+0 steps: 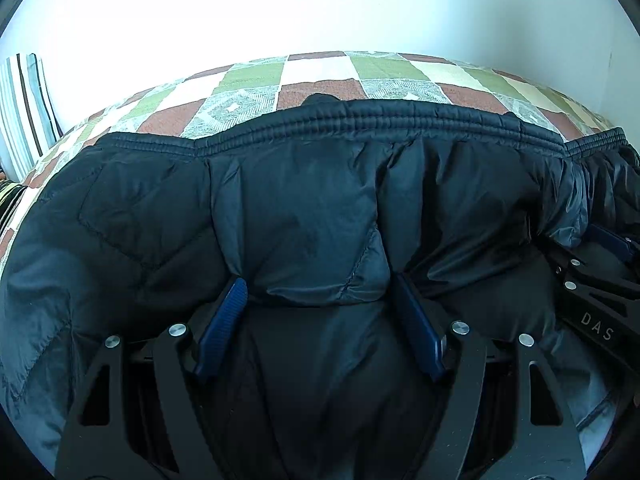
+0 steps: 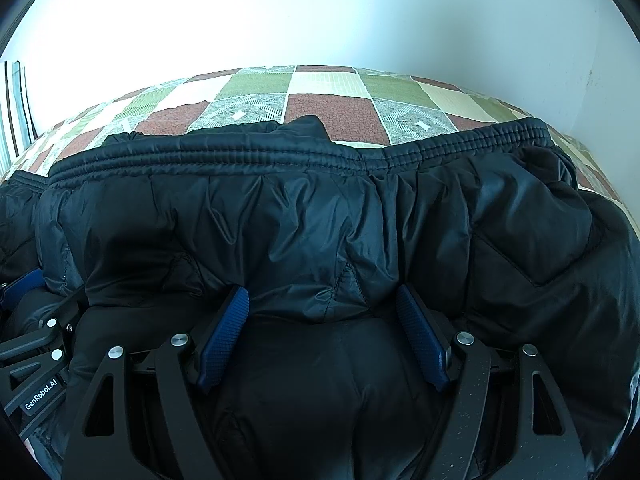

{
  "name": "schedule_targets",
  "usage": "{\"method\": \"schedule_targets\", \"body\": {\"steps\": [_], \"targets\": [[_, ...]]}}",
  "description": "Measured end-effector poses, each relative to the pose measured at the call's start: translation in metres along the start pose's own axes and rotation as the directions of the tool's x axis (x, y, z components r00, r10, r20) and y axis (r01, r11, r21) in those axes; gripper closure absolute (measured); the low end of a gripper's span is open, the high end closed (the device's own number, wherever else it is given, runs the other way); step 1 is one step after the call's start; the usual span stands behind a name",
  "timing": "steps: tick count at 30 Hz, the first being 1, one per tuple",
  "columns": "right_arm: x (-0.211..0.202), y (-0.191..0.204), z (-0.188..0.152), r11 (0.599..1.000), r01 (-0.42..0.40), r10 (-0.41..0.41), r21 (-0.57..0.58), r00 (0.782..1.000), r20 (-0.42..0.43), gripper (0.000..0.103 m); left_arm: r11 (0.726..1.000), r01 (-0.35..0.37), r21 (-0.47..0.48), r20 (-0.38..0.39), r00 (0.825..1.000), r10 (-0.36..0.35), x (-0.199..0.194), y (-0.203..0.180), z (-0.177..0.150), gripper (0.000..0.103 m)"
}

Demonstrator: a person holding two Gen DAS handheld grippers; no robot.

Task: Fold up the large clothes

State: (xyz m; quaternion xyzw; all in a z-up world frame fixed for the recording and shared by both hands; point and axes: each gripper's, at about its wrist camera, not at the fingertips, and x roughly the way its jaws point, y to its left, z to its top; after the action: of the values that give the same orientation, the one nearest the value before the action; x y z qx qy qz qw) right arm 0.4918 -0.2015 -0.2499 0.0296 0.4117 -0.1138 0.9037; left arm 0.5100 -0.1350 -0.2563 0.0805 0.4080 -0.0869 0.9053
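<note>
A black puffy jacket (image 1: pixel 300 200) lies bunched on a bed, its ribbed elastic hem (image 1: pixel 360 120) running across the far side. My left gripper (image 1: pixel 320 296) has a thick fold of the padded fabric between its blue pads (image 1: pixel 228 320), which press into it from both sides. In the right wrist view the same jacket (image 2: pixel 280 220) fills the picture, and my right gripper (image 2: pixel 322 304) pinches another thick fold in the same way. The two grippers sit side by side; the right one's body (image 1: pixel 592 304) shows at the edge of the left view.
The patchwork bedcover (image 1: pixel 320 76) in red, green and cream squares stretches beyond the hem to a white wall (image 1: pixel 320 8). A striped cloth (image 1: pixel 24 108) stands at the far left. The wall corner (image 2: pixel 592 80) lies to the right.
</note>
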Motion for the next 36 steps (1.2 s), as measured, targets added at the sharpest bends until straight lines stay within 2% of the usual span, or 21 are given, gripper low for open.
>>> {"method": "schedule_targets", "body": {"steps": [24,31,36], "targets": [[-0.006,0.003,0.004,1.0,0.025,-0.026,-0.014,0.999,-0.02,0.027,1.0,0.017,0.006,-0.027,0.999,-0.017,-0.009,0.004,0.006,0.027],[-0.03,0.0,0.0,1.0,0.027,-0.027,-0.013,1.0,-0.006,0.025,0.998,0.063,0.002,-0.023,0.998,-0.063,-0.036,0.017,-0.001,0.018],[-0.066,-0.013,-0.004,1.0,-0.017,0.017,-0.008,0.999,0.033,0.025,0.995,0.102,-0.023,-0.001,0.995,-0.102,-0.068,0.049,-0.011,0.014]]}}
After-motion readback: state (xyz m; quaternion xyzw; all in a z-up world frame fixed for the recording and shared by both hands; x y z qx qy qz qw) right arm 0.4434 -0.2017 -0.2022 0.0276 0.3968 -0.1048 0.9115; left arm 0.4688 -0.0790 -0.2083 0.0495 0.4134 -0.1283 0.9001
